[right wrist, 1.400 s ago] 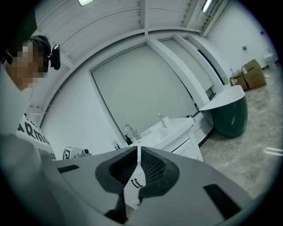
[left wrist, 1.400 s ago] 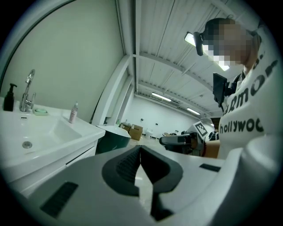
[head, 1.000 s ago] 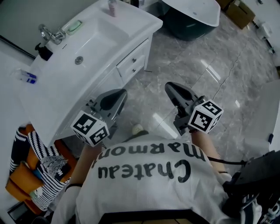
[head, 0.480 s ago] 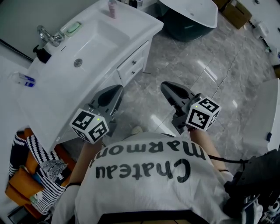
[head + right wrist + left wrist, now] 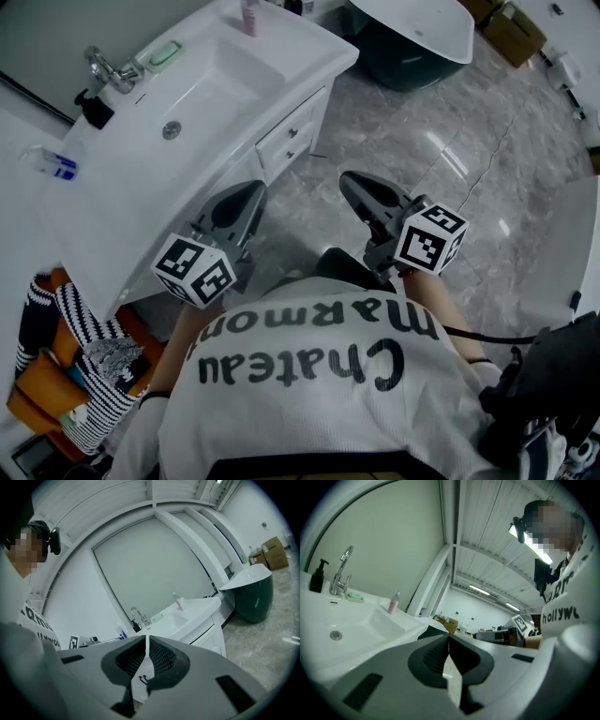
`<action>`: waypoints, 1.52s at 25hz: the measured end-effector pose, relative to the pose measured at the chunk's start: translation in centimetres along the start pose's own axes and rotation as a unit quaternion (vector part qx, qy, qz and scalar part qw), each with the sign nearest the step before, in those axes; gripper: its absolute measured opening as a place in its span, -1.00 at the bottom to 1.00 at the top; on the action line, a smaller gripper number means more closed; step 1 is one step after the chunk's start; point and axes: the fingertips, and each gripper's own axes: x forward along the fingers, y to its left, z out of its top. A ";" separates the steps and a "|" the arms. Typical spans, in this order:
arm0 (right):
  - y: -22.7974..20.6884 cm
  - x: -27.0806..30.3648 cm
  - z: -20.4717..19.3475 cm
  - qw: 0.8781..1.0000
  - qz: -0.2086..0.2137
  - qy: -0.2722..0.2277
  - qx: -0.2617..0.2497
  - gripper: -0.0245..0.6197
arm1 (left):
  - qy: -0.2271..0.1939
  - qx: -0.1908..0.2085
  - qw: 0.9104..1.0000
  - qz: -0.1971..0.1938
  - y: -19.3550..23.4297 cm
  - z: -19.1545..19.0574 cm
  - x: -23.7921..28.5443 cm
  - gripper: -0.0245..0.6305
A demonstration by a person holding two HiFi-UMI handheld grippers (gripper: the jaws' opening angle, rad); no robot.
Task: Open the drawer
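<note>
Here, nearest the viewer, the left gripper (image 5: 251, 190) and right gripper (image 5: 351, 180) are hovering with jaws pressed together, gripping nothing. Arriving like that is probably risking a bump or slip off the small handle (image 5: 292, 132). Farther ahead, well apart, the drawer (image 5: 279, 141) is sitting shut in the white vanity (image 5: 103, 206) front, below the basin (image 5: 202, 94).

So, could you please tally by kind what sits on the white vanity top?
Bottles: 2, a black pump bottle and a pink bottle
Chrome tap: 1
Green soap dish: 1
Small blue-and-white item: 1
Total: 5
</note>
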 end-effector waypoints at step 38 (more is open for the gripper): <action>-24.5 21.2 -9.8 0.957 0.014 0.254 -0.139 -0.73 | 0.007 -0.083 0.948 0.306 10.9 -5.4 4.7 -0.90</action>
